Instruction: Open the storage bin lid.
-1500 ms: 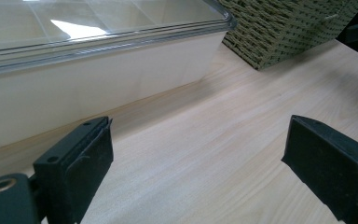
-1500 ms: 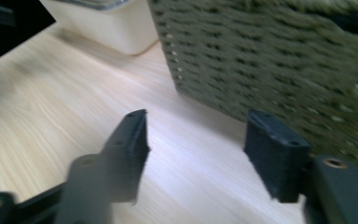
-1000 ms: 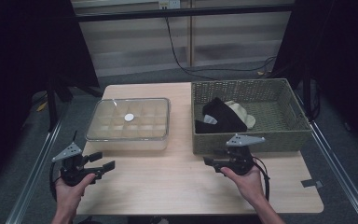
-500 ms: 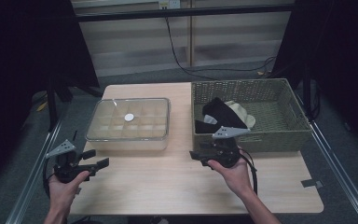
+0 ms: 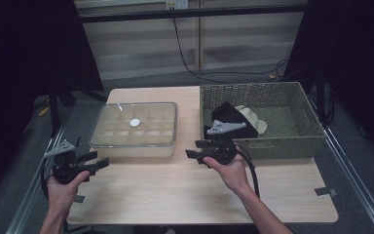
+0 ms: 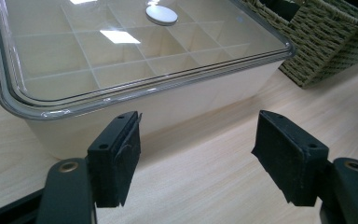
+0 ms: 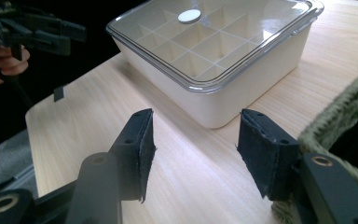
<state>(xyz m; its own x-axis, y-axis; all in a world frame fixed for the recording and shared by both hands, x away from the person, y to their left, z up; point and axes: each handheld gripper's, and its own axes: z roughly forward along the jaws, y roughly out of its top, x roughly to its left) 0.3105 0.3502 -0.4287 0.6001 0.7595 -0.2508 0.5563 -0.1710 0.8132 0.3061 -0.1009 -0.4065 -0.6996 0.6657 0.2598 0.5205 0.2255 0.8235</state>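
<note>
Where the table (image 5: 185,195) meets its left half, far side: box (image 5: 135,129), cream, shallow, gridded into small compartments under a clear lid (image 6: 121,46) with a white round knob (image 5: 135,123). Left of basket (image 5: 292,141). Left gripper (image 5: 100,164) agape, just narrowing, empty. Right gripper (image 5: 191,148) agape, empty.

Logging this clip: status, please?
Left gripper open, jaws just closing, nothing between them. Right gripper open, empty. Box lid on, untouched. Basket beside it; path clear.
</note>
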